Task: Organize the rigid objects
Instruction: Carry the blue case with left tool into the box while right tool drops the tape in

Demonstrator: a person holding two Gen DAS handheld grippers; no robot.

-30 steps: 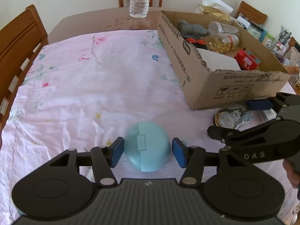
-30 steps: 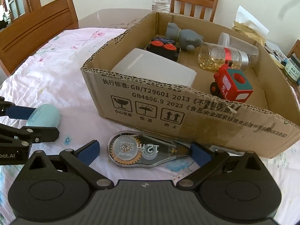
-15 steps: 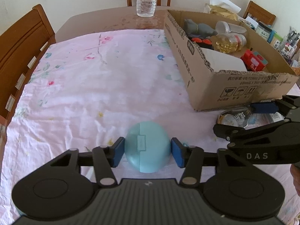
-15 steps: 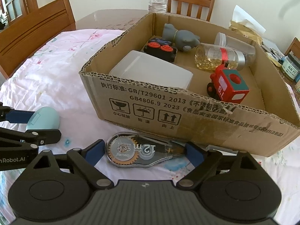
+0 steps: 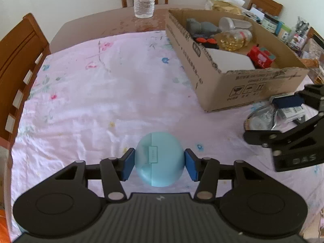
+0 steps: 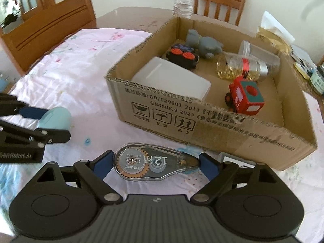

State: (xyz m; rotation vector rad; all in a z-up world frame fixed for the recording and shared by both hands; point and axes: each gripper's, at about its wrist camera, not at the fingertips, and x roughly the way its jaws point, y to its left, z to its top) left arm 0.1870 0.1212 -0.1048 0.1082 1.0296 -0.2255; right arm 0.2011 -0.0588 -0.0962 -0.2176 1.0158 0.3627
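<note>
Gripping 2 items beside a part-filled box

Left gripper (image 5: 159, 163): blue pads pressed on both sides of the light-blue oval case (image 5: 159, 159), held over the pink floral tablecloth (image 5: 97, 101).

Right gripper (image 6: 155, 163): pads clamped on the ends of the clear correction tape dispenser (image 6: 150, 163), lengthwise between the fingers, just in front of the box's near wall. Cannot tell if the dispenser is touching the cloth.

Cardboard box (image 6: 222, 127), open top, at 1 o'clock from the right gripper. Contents, right wrist view:
- white plastic container (image 6: 172, 80), near-left corner
- black toy with 2 red discs (image 6: 182, 57), at 12 o'clock from the container
- grey figurine (image 6: 202, 43), back
- jar of yellow beads (image 6: 241, 67), lying on its side
- clear lidded tub (image 6: 257, 51), behind the jar
- red toy train (image 6: 246, 97), right of centre

Water bottle (image 5: 144, 0) stands on bare tabletop beyond the cloth.
</note>
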